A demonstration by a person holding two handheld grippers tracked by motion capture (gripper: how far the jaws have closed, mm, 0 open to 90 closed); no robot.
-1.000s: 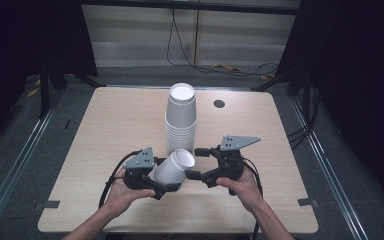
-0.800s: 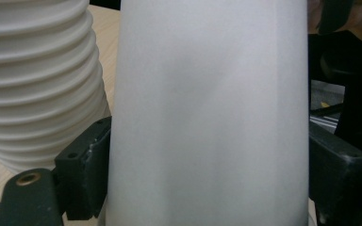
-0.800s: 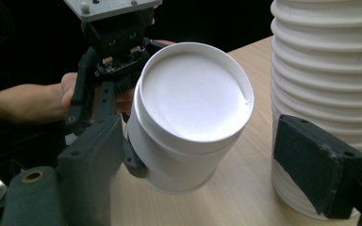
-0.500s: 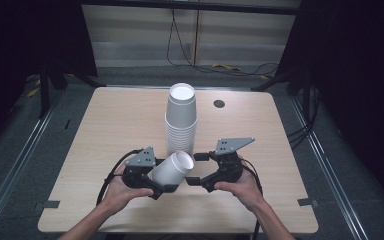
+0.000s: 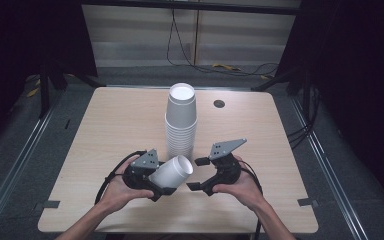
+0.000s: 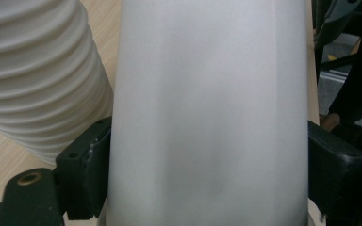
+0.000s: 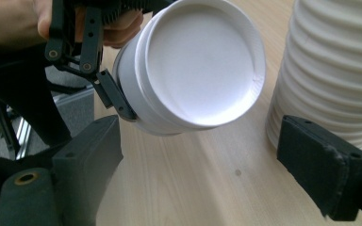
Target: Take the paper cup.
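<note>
A white paper cup (image 5: pixel 175 170) lies tilted on its side just above the table, its mouth toward the right. My left gripper (image 5: pixel 161 181) is shut on its wall; in the left gripper view both pads (image 6: pixel 87 174) press the cup (image 6: pixel 207 113). My right gripper (image 5: pixel 198 174) stands open a short way right of the mouth, touching nothing. Along its jaws (image 7: pixel 217 174) I see the cup's mouth (image 7: pixel 198 66), with a doubled edge at the rim. A tall stack of white cups (image 5: pixel 181 120) stands mid-table just behind both grippers.
The light wooden table (image 5: pixel 105 130) has a small dark round hole (image 5: pixel 219 103) at the back right. The stack (image 7: pixel 334 61) stands close to the right gripper's far jaw. Dark floor, rails and cables surround the table.
The right gripper has shifted slightly toward the near edge and tilted a little. The left gripper and its cup have stayed in place.
</note>
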